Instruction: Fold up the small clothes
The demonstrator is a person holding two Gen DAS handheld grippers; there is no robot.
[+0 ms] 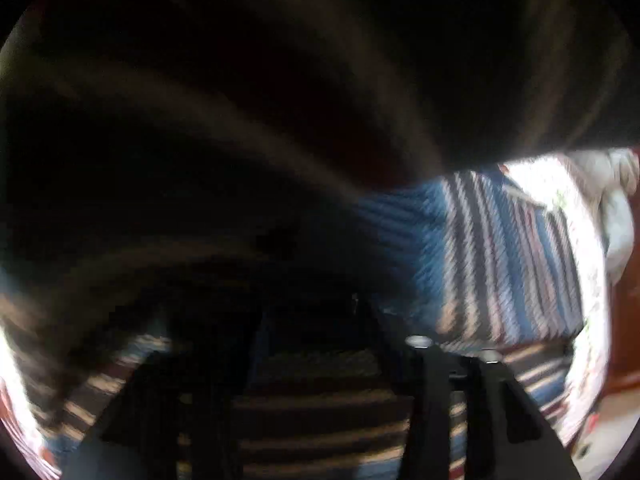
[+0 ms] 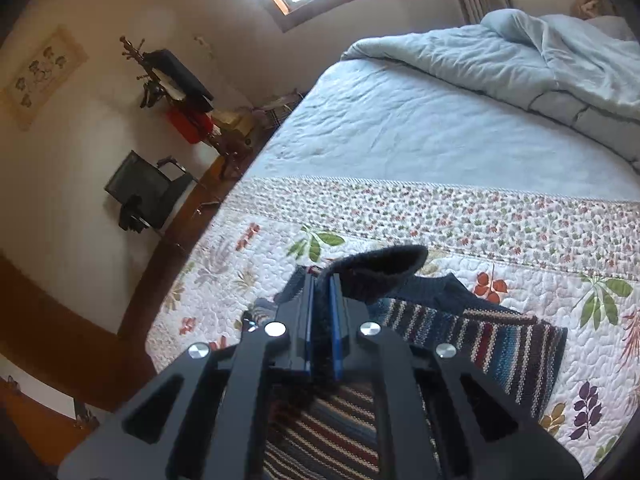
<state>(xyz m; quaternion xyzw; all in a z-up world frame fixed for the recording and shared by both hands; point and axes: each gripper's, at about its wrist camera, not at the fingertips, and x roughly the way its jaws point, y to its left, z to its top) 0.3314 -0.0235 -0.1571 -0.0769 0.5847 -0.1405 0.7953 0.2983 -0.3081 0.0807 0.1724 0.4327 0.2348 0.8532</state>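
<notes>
Right gripper [image 2: 321, 292] pinching a striped knit sweater [image 2: 496, 344] on the bed.

Its blue-padded fingers [image 2: 334, 320] clamp the sweater's dark ribbed cuff, which sticks up toward 12 o'clock; the body lies at 4 o'clock on the white floral quilt [image 2: 500, 248]. In the dark, blurred left view the knit drapes over the left gripper [image 1: 320, 320]; I cannot tell how its fingers stand.

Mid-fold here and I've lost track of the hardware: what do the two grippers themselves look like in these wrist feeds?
The right gripper is matte black: angular linkage arms with triangular cut-outs, round silver bolt heads at the pivots, and two flat parallel fingers edged with blue pads. The left gripper appears the same black build with silver bolts, but it is dark and blurred, so pad colour is unreadable. No cables, markings or sleeves show.
</notes>
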